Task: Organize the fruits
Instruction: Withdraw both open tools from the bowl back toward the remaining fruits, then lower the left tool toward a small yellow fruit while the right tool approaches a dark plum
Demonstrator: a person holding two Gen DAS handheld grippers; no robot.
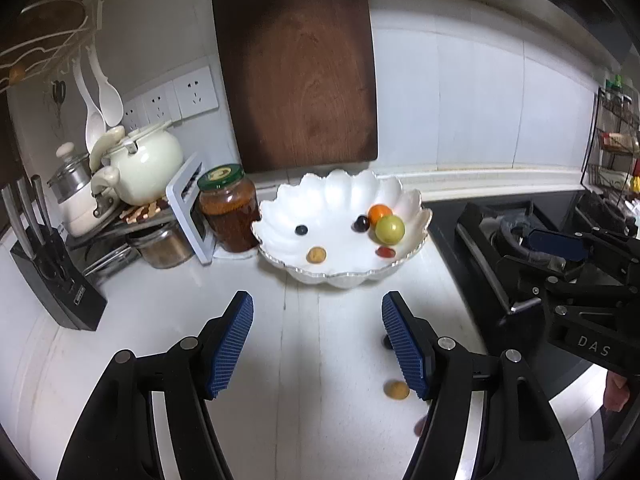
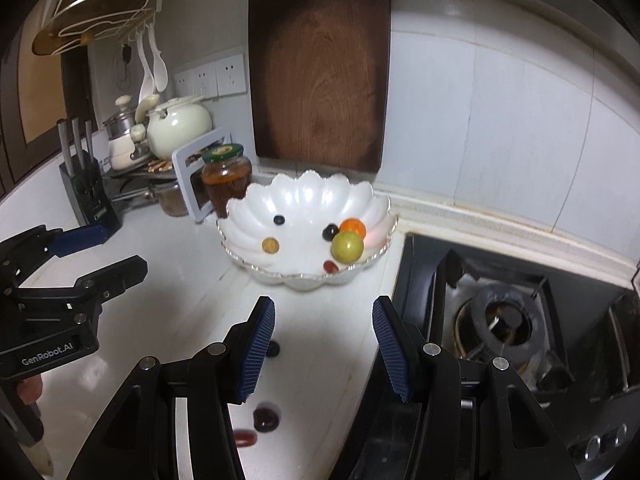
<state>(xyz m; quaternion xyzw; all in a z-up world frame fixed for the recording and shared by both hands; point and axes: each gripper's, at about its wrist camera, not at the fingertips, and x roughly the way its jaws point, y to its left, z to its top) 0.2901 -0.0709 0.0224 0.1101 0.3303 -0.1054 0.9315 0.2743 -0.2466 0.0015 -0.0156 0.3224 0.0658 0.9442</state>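
A white scalloped bowl (image 1: 288, 204) (image 2: 256, 208) stands on the white counter by the wall. It holds an orange fruit (image 1: 379, 212), a green fruit (image 1: 390, 230), a dark grape (image 1: 361, 224), a blueberry (image 1: 301, 230), a small brown fruit (image 1: 316, 256) and a red one (image 1: 385, 252). My left gripper (image 1: 316, 304) is open and empty, short of the bowl. A loose brown fruit (image 1: 396, 390) lies by its right finger. My right gripper (image 2: 323, 306) is also open and empty. On the counter near its left finger lie a blueberry (image 2: 273, 349), a dark red grape (image 2: 266, 419) and a red fruit (image 2: 245, 437).
A dark wooden cutting board (image 1: 300, 68) leans on the tiled wall behind the bowl. Left of the bowl are a jar (image 1: 228, 212), a kettle (image 1: 144, 164) and a knife block (image 1: 52, 276). A gas stove (image 2: 500, 320) lies to the right.
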